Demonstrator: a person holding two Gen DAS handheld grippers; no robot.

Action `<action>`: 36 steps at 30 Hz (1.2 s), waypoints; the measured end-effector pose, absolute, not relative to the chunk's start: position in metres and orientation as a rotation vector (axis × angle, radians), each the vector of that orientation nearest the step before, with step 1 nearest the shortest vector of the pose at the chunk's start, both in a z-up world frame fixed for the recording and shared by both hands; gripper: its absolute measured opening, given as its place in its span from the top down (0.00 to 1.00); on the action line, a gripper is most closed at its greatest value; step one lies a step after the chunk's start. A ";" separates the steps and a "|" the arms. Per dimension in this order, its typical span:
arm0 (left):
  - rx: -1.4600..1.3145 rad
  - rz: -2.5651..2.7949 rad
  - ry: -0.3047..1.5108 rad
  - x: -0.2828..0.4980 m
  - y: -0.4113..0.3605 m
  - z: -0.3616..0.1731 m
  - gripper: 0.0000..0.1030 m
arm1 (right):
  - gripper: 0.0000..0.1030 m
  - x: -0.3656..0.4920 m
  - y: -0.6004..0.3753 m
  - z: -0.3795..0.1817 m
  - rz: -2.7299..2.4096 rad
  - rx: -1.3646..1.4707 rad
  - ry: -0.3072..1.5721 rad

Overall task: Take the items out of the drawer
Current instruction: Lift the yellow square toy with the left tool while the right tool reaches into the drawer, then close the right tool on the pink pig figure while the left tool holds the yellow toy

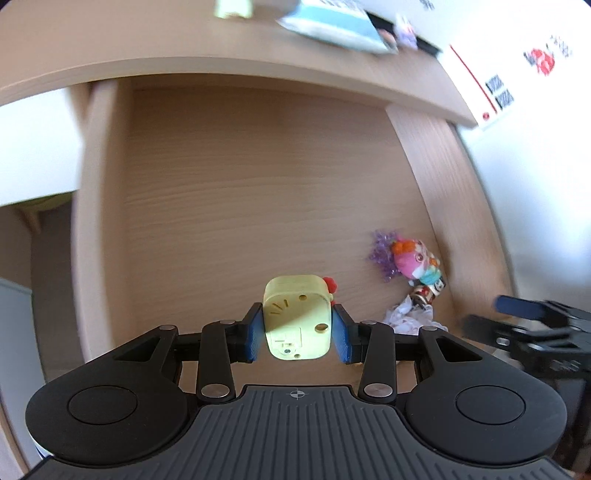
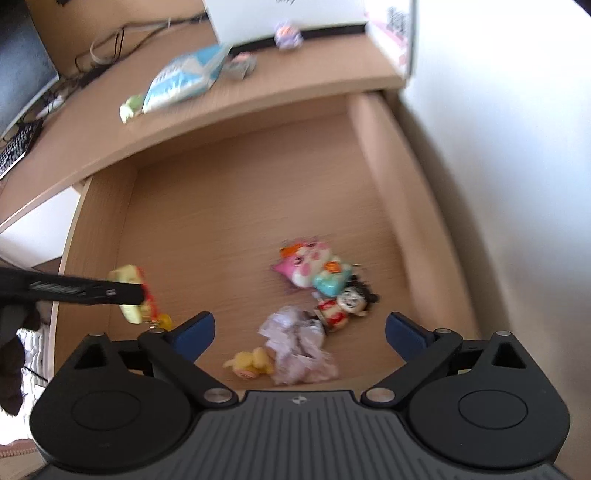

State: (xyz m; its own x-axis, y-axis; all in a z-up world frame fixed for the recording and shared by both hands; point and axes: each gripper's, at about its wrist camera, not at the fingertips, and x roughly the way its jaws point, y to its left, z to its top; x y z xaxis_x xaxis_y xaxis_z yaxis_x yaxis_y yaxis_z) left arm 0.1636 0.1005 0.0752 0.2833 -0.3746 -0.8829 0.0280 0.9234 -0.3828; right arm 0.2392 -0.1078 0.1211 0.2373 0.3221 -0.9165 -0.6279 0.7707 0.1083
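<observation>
On the bench [image 2: 295, 79] above, a blue-and-white packet [image 2: 186, 79] lies beside a small pale-green object [image 2: 130, 107]. A small purple figurine [image 2: 288, 35] stands near a white box [image 2: 284, 16] at the back. To the left, a dark monitor [image 2: 22, 62], a keyboard [image 2: 16, 147] and loose cables [image 2: 110, 44] are visible. A white wall [image 2: 517, 147] stands to the right.

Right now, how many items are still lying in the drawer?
4, all near the front right: pink cat plush, a dark-haired doll beside it, crumpled wrapper, small yellow toy. The left gripper holds a fifth; more may be hidden.
</observation>
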 end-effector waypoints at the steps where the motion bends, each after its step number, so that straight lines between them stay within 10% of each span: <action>1: -0.329 -0.267 1.253 0.161 0.104 0.077 0.59 | 0.05 0.240 -0.100 0.118 0.687 -0.318 1.183; 5: -0.355 -0.232 1.216 0.151 0.114 0.081 0.59 | 0.36 0.243 -0.066 0.097 0.801 -0.353 1.356; 13: -0.475 -0.192 1.111 0.141 0.129 0.096 0.59 | 0.37 0.247 -0.030 0.035 0.707 -0.597 1.605; 17: -0.524 -0.152 1.109 0.137 0.137 0.091 0.59 | 0.66 0.238 -0.017 0.020 0.698 -0.711 1.616; 25: -0.554 -0.105 1.133 0.130 0.151 0.087 0.59 | 0.68 0.246 0.017 0.045 0.847 -0.572 1.496; 36: -0.590 -0.140 1.141 0.135 0.141 0.082 0.59 | 0.30 0.259 -0.037 0.055 0.707 -0.676 1.532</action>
State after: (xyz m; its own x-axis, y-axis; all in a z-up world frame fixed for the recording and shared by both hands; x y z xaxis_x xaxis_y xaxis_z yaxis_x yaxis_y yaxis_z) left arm 0.1352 0.1414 0.0821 0.4260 -0.3967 -0.8131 -0.1883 0.8402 -0.5086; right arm 0.2591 -0.0371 0.0551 -0.0723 -0.0128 -0.9973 -0.7675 0.6392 0.0474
